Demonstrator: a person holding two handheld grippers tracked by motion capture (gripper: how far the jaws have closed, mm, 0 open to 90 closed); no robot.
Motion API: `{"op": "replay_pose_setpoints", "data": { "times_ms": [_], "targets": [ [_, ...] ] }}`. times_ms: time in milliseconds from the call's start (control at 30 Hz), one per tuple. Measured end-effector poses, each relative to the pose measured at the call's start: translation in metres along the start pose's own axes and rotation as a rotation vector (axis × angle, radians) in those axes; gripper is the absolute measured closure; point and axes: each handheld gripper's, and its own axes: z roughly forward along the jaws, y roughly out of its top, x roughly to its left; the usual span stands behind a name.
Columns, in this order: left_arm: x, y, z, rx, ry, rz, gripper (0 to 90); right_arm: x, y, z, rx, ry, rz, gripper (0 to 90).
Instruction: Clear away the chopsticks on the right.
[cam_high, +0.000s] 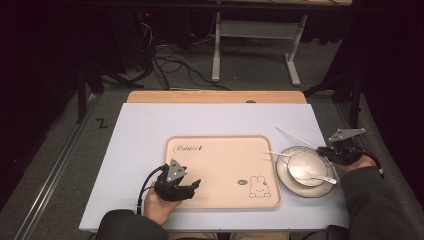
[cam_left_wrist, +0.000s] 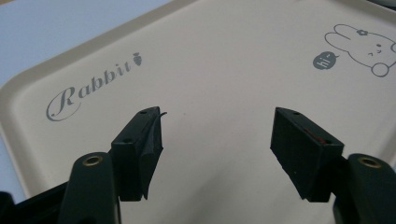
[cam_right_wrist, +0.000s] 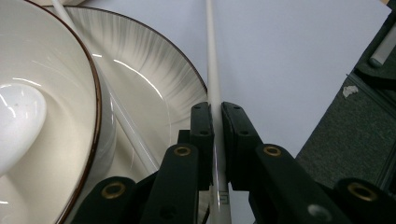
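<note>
While the right hand-held gripper (cam_right_wrist: 217, 119) pinches a white chopstick (cam_right_wrist: 212, 70) near the table's right edge, the left hand-held gripper (cam_left_wrist: 217, 135) waits spread over the tray (cam_left_wrist: 224, 56); next, probably, a careful lift.

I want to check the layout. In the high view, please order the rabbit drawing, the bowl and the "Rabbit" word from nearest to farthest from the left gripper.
From the left gripper:
1. "Rabbit" word, on the tray's far left corner.
2. Rabbit drawing, on the tray's near right corner.
3. Bowl, on the plate right of the tray.
</note>
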Motion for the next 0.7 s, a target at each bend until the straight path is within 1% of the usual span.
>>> {"op": "replay_pose_setpoints", "data": {
  "times_ms": [100,367,500,567,700],
  "targets": [
    [0.0,0.0,-0.001,-0.001,-0.001,0.0,34.6,0.001,0.001,-0.004,-0.014,-0.007,0.016,84.7],
    [0.002,0.001,-0.001,-0.003,-0.025,-0.017,34.8,0.008,0.007,-0.017,-0.029,-0.025,0.021,84.8],
    [0.002,0.001,-0.003,-0.009,-0.027,-0.022,34.9,0.013,0.01,-0.026,-0.037,-0.038,0.03,84.8],
    [0.002,0.001,-0.003,-0.01,-0.03,-0.023,35.0,0.017,0.011,-0.031,-0.044,-0.035,0.032,84.8],
    [0.002,0.002,-0.004,-0.008,-0.023,-0.018,35.8,0.023,0.012,-0.041,-0.065,-0.045,0.035,84.7]
  ]
}}
